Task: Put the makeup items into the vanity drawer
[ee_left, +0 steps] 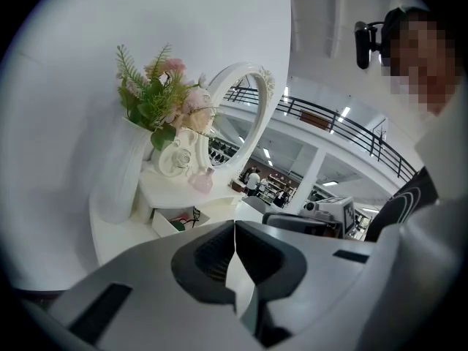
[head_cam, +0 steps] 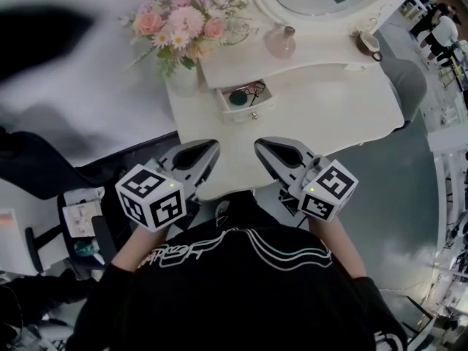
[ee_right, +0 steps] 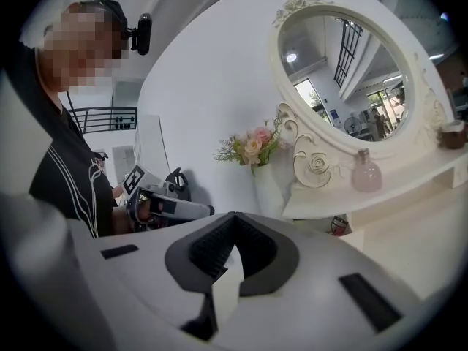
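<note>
**Both tongs clenched and empty at the vanity's near edge**

The left gripper (head_cam: 210, 151) and right gripper (head_cam: 263, 150) hover side by side over the near edge of the vanity (head_cam: 329, 115), each with jaws pressed together on nothing; the drawer (head_cam: 247, 112) stands open well ahead of them, with a green round item (head_cam: 238, 99) and some dark, reddish bits inside; a pink bottle (head_cam: 281, 42) stands on the shelf above. Loading looks mostly done; the next move likely calls for a forward reach, for the bottle or to push the drawer in.

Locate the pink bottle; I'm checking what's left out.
The pink bottle stands on the shelf in the head view, right of the flowers, beyond the open drawer.
</note>
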A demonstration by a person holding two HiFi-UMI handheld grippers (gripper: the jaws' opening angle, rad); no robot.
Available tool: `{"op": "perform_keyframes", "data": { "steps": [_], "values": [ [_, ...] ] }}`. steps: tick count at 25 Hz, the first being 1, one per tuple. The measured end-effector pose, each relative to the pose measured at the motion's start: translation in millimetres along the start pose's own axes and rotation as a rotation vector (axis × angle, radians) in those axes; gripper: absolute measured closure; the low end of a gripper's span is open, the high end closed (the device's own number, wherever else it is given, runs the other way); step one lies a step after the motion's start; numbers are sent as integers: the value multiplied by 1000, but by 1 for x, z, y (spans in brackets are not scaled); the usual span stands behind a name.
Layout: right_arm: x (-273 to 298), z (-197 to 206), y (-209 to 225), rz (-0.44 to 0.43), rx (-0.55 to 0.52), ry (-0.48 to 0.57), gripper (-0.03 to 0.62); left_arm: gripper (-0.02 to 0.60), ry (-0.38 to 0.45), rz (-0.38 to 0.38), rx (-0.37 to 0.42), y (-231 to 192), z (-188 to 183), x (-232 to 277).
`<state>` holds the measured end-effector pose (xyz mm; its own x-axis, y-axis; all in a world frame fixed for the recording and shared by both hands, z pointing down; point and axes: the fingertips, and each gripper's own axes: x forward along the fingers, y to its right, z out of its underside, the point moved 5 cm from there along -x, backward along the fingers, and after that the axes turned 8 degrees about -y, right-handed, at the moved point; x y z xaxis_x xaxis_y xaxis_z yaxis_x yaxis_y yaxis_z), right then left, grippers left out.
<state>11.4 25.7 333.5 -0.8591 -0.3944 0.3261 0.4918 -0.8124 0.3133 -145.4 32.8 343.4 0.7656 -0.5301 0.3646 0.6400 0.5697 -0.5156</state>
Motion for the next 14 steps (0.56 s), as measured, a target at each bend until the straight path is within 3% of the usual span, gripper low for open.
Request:
{"op": "perform_keyframes", "data": {
  "steps": [14],
  "values": [
    [0, 1, 15, -4, -2, -13, 569, 558, -12, -21, -3, -1, 1, 11]
  ]
}}
